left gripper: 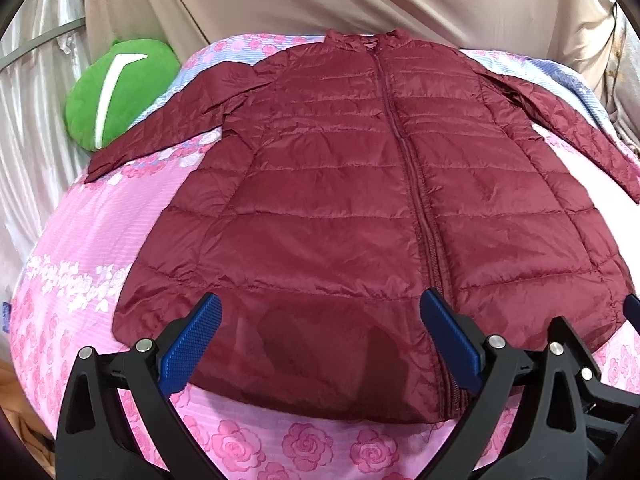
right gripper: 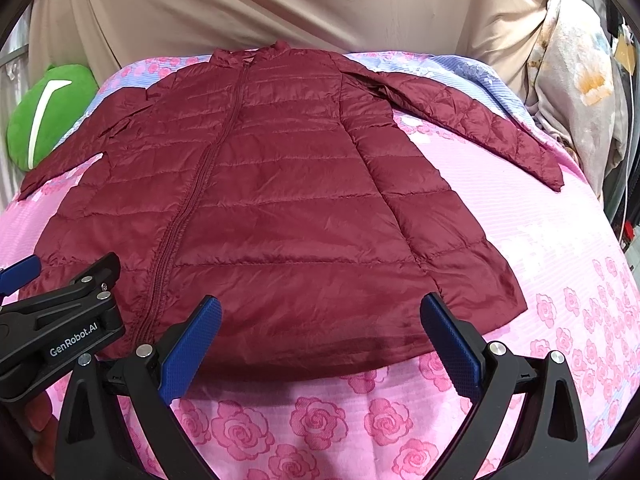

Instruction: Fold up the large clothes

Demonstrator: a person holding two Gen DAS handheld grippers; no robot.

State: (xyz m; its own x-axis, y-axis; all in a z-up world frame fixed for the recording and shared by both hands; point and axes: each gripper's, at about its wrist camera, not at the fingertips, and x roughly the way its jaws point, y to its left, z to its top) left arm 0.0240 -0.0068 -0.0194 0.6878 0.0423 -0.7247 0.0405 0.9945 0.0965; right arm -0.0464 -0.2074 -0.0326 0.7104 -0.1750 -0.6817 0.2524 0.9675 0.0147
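Note:
A dark red quilted jacket (left gripper: 352,200) (right gripper: 272,208) lies flat and zipped on the bed, collar at the far end, both sleeves spread out to the sides. My left gripper (left gripper: 320,320) hovers open over the left half of the near hem, nothing between its blue pads. My right gripper (right gripper: 320,320) stands open above the right half of the hem, also holding nothing. The left gripper's black body (right gripper: 60,316) shows at the left edge of the right wrist view, close beside the right one.
The bed is covered by a pink rose-patterned sheet (left gripper: 88,248) (right gripper: 552,248). A green plush cushion (left gripper: 116,92) (right gripper: 48,112) sits at the far left beside the left sleeve. Beige cloth (right gripper: 240,8) hangs behind the bed; patterned fabric (right gripper: 580,92) is at the right.

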